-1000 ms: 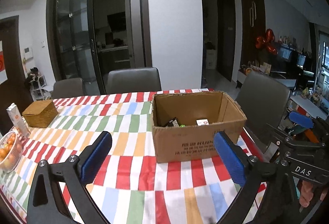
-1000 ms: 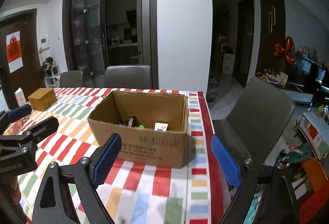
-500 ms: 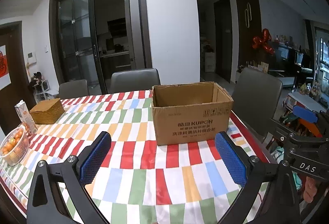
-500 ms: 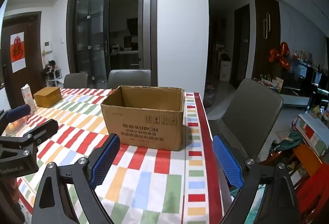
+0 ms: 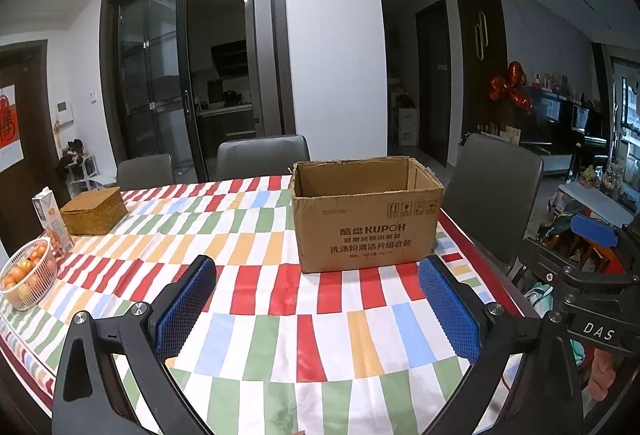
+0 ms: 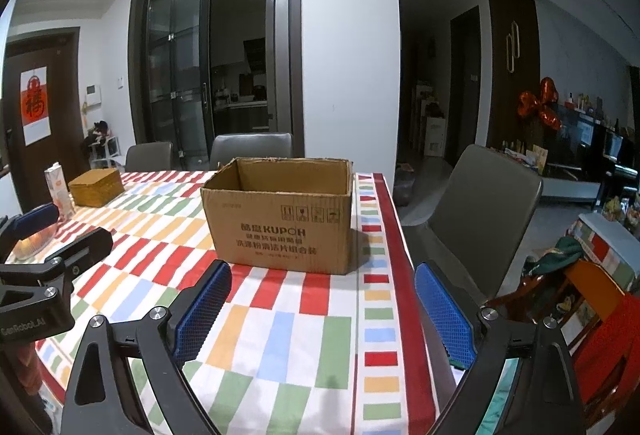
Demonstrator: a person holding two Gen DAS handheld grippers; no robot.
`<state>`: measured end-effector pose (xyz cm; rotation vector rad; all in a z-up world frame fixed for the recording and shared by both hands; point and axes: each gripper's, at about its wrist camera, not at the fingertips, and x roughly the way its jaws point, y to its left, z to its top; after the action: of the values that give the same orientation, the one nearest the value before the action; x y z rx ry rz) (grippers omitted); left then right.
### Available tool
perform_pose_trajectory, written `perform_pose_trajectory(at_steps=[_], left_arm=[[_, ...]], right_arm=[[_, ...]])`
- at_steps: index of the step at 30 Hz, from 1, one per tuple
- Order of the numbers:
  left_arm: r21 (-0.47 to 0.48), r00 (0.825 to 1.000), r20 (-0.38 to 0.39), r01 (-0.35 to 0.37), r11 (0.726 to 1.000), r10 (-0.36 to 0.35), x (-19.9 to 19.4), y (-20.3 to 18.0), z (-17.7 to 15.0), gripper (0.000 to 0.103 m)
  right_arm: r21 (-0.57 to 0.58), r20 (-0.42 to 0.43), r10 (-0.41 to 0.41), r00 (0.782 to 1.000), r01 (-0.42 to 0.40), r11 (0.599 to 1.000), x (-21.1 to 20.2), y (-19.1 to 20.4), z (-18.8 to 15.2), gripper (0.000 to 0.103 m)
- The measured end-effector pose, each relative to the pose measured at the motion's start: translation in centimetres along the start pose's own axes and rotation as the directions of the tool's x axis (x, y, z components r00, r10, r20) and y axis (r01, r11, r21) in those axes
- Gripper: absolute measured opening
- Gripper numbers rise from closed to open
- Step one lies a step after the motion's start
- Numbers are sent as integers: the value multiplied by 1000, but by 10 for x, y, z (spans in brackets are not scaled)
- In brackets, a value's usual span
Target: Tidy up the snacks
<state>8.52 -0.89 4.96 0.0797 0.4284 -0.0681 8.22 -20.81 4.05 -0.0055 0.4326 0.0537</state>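
An open brown cardboard box (image 5: pixel 366 223) stands on the striped tablecloth (image 5: pixel 256 295), also in the right wrist view (image 6: pixel 280 223). Its inside is hidden from this low angle, so no snacks show. My left gripper (image 5: pixel 316 305) is open and empty, held back from the box above the table's near edge. My right gripper (image 6: pixel 322 309) is open and empty, near the table's right edge, in front of the box. Each gripper shows at the edge of the other's view.
A woven box (image 5: pixel 94 211), a juice carton (image 5: pixel 50 217) and a white basket of oranges (image 5: pixel 26 275) sit at the table's left. Grey chairs stand behind the table (image 5: pixel 262 157) and at its right (image 5: pixel 494 195). Clutter lies on the floor at right (image 6: pixel 588 275).
Both grippers have pulled back and dropped lower. The box looks farther away, and the items seen inside it a second ago are now hidden behind its front wall.
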Motion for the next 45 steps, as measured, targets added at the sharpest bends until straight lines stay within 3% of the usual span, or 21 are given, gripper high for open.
perform_pose_trajectory(at_steps=[45], left_arm=[[-34, 1000, 0, 14, 999, -15, -24, 2, -12, 103]], right_arm=[[-16, 18, -9, 1000, 9, 1000, -25, 6, -13, 94]])
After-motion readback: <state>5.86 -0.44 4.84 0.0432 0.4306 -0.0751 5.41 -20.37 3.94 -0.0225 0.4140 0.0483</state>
